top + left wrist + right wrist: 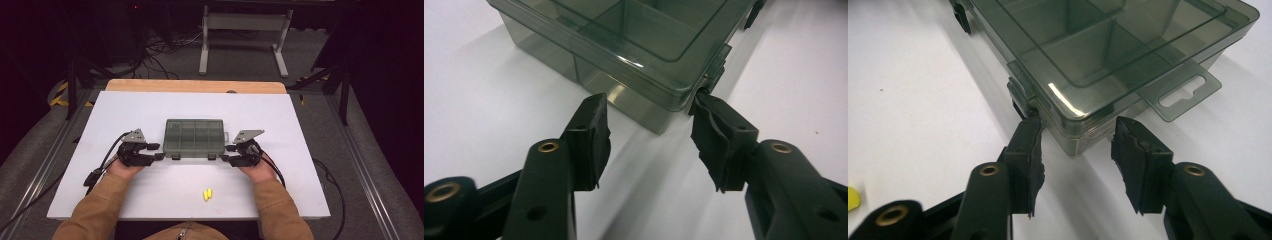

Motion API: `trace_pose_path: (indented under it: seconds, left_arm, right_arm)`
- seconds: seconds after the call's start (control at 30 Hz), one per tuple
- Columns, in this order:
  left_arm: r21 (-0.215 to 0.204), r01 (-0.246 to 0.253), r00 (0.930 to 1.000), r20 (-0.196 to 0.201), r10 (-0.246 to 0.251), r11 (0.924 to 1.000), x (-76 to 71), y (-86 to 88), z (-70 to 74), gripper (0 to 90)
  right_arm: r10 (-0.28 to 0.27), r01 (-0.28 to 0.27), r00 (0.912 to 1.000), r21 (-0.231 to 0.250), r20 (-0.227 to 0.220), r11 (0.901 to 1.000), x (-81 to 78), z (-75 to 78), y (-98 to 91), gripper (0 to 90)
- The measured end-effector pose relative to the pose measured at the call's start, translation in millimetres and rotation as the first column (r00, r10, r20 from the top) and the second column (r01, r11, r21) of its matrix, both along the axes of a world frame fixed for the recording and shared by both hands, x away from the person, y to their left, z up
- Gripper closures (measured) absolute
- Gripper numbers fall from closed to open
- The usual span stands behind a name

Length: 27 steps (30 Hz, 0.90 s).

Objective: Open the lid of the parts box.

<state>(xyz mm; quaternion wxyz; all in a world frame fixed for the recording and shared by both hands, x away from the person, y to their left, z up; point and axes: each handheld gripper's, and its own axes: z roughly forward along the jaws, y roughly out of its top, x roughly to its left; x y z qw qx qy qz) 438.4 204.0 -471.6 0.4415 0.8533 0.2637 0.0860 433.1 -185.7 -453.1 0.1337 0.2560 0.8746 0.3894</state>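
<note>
Box: the organizer box [194,137] sits mid-table, lid shut.
Your left gripper [156,151]: half-open at its near-left corner, holding nothing.
Your right gripper [227,153]: the same at the near-right corner.
Room: bare table [280,115] all round the box; yellow pieces [207,194] lie near your edge.

sleeves [100,207]: tan-brown, jacket zip at the centre
left gripper [159,151]: black body, grey three-cornered plate, black cable
right gripper [225,153]: same build
jaws: black, brass-coloured rivets, ribbed pads [596,140]
</note>
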Motion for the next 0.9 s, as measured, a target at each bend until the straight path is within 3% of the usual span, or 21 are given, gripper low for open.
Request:
trace_pose_path:
  seconds: [0.5, 0.9]
  left_arm:
    - [0.026, 0.038, 0.9991, 0.017, -0.039, 0.9989, -2.7, -4.6, 0.0, 67.2]
    - [0.038, 0.031, 0.9989, 0.033, -0.032, 0.9988, -3.4, -5.7, 0.8, 67.2]
  right_arm:
    - [-0.005, 0.005, 1.0000, -0.007, 0.008, 1.0000, -0.2, 0.0, 0.1, 61.4]
    - [-0.006, 0.006, 0.9999, -0.005, 0.013, 1.0000, -0.9, 0.3, 0.4, 61.9]
